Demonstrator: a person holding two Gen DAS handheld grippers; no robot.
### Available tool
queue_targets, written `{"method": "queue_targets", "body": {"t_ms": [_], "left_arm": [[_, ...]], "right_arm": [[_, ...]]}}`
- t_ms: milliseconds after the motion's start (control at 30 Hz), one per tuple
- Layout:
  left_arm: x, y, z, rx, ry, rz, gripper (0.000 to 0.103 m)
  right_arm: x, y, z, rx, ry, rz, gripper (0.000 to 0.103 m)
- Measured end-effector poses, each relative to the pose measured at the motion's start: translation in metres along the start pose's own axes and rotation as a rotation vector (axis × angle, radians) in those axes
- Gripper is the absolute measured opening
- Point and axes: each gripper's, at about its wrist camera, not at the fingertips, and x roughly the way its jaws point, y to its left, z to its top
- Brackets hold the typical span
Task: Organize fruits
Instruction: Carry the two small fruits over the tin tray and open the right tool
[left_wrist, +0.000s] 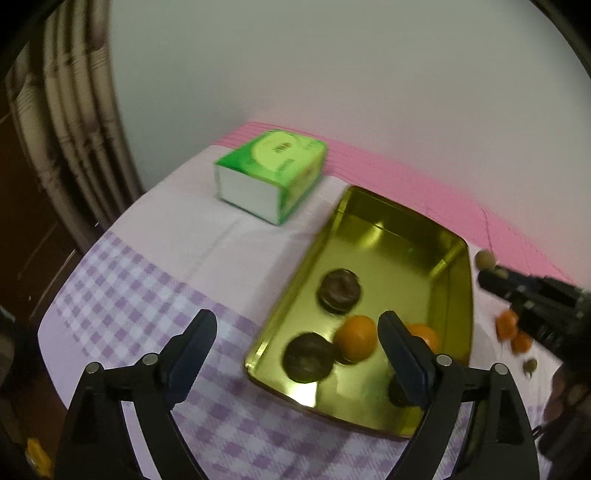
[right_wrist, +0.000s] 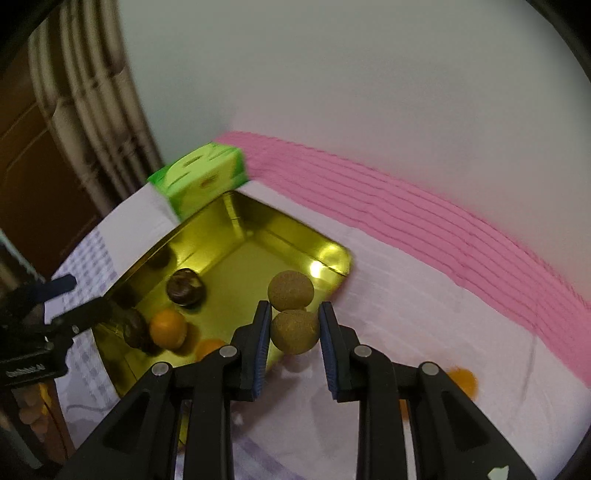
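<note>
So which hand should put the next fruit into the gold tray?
Probably the right. The right gripper is shut on a pair of small tan fruits just past the gold tray's near corner, so it only needs to release. The left gripper is open and empty over the tray's near end.

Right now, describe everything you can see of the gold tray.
The gold tray is a shallow rectangular pan with rounded corners and a rolled rim, seemingly shiny metal that mirrors its contents. It lies flat on the checked tablecloth, its far corner near the green tissue pack without clearly touching. Inside sit two dark brown round fruits and two oranges; a third dark shape is half hidden by the left gripper. The far half is bare.
</note>
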Motion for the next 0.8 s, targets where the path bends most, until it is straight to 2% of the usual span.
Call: {"method": "queue_targets", "body": {"t_ms": [200, 367, 500, 733, 800], "left_arm": [[0.006, 0.020, 0.002, -0.055, 0.000, 0.050, 0.089], [0.012, 0.023, -0.001, -0.071, 0.015, 0.042, 0.089], [0.016, 0.021, -0.002, -0.058, 0.031, 0.081, 0.089], [0.024, 0.024, -0.003, -0.071, 0.088, 0.057, 0.089], [0.026, 0.024, -0.003, -0.068, 0.088, 0.084, 0.089]], "right_arm": [[0.036, 0.027, 0.004, -0.089, 0.058, -0.009, 0.024], [0.057, 0.033, -0.003, -0.118, 0.107, -0.025, 0.024], [0.063, 0.034, -0.009, -0.132, 0.118, -0.049, 0.024], [0.066, 0.037, -0.014, -0.146, 0.116, -0.044, 0.024], [0.064, 0.036, -0.015, -0.138, 0.110, -0.040, 0.025]]}}
